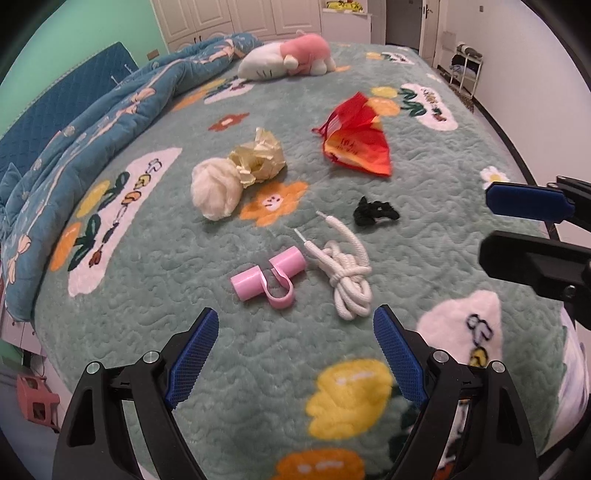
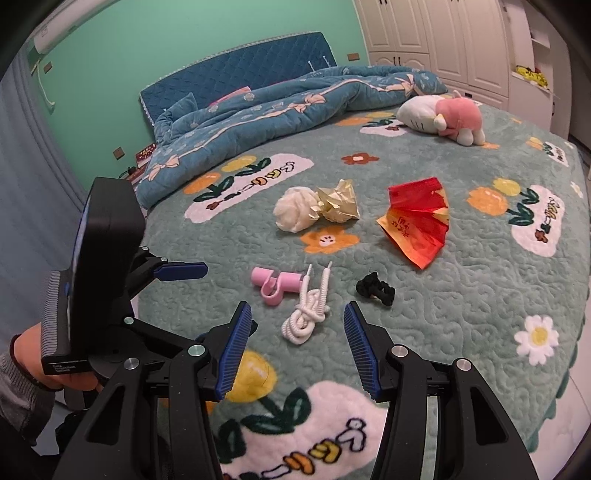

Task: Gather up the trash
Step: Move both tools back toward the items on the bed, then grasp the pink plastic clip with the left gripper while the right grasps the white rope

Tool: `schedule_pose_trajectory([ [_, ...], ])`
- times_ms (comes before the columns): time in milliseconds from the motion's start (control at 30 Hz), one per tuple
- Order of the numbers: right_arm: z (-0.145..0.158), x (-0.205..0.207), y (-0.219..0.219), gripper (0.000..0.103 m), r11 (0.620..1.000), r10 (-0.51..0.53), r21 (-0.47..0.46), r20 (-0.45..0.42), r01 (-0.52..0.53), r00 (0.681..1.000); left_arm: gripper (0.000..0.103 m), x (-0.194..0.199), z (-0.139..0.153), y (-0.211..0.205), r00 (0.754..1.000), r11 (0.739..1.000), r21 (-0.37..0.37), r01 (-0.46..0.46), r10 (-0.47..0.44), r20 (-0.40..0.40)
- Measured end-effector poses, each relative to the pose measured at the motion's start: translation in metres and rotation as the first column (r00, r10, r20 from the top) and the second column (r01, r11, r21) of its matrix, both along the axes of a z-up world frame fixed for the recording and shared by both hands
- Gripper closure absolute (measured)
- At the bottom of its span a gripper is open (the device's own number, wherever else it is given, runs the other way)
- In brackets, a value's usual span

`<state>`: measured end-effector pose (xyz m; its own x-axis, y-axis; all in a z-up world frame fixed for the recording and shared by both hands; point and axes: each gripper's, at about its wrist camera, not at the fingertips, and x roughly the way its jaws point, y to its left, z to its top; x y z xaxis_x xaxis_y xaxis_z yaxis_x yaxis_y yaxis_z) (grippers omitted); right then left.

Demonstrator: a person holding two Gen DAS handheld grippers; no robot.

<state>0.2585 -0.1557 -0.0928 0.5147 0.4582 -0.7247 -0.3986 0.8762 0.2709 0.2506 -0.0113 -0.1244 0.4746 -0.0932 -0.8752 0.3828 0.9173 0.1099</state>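
Pink clip point(image 1: 269, 280) touches white cord point(image 1: 345, 271) (black scrunchie point(image 1: 375, 212) apart).

Your left wrist camera sits low over the near edge of the green quilted floral bedspread point(image 1: 424, 229), looking forward between its own blue-padded fingers point(image 1: 195, 354) toward the white wardrobe doors point(image 1: 236, 16) and the dark doorway point(image 1: 402, 22). Your right wrist camera hovers just off the same edge, angled more toward the blue quilted headboard point(image 2: 240, 74) and mint-green wall point(image 2: 184, 33). Both views share the middle of the bed: the knotted white cord point(image 1: 349, 275) point(image 2: 306, 314), the pink plastic tube clip point(image 1: 267, 278) point(image 2: 275, 282) and the crumpled red wrapper point(image 1: 358, 142) point(image 2: 419, 221). Each view catches the other gripper at its side.
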Motion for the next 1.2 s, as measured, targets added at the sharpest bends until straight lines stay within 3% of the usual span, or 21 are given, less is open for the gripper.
schedule_pose_trajectory([
  [400, -0.040, 0.031, 0.008, 0.050, 1.000, 0.006, 0.002, -0.080, -0.006, 0.997, 0.018, 0.046, -0.032, 0.008, 0.999, 1.000, 0.027, -0.007, 0.008, -0.050],
  [800, -0.059, 0.043, 0.014, 0.050, 1.000, -0.005, -0.006, -0.122, 0.004, 0.992, 0.017, 0.078, -0.072, 0.017, 0.993, 0.999, 0.038, 0.014, -0.009, -0.115],
  [1200, -0.074, 0.048, 0.024, 0.050, 1.000, 0.002, -0.014, -0.150, -0.004, 0.989, 0.018, 0.076, -0.078, 0.021, 0.996, 0.999, 0.025, 0.042, -0.040, -0.080],
])
